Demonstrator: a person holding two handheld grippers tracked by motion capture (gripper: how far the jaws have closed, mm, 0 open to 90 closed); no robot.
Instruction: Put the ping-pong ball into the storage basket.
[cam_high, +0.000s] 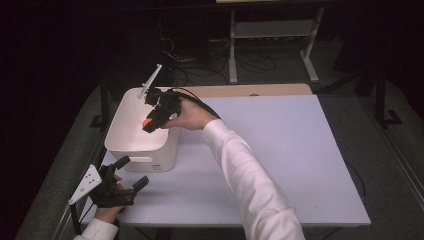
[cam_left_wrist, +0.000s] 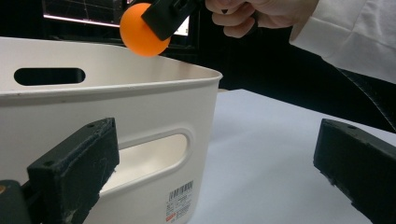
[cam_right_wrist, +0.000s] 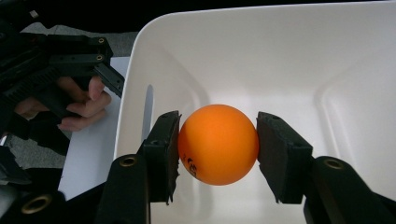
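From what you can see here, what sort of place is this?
Probably a lab or workshop: a plain white table in a dark room, cables on the floor, and a metal stand behind.

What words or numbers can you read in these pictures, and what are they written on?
Nothing can be read clearly.
Barcode sticker on the front of the white bin: bars with tiny print under them, too small to read.
Dark mark low on the orange ball, held in the right tool: blurred, can't be read.

White sleeves (cam_high: 250, 175); black fingers (cam_right_wrist: 163, 149)
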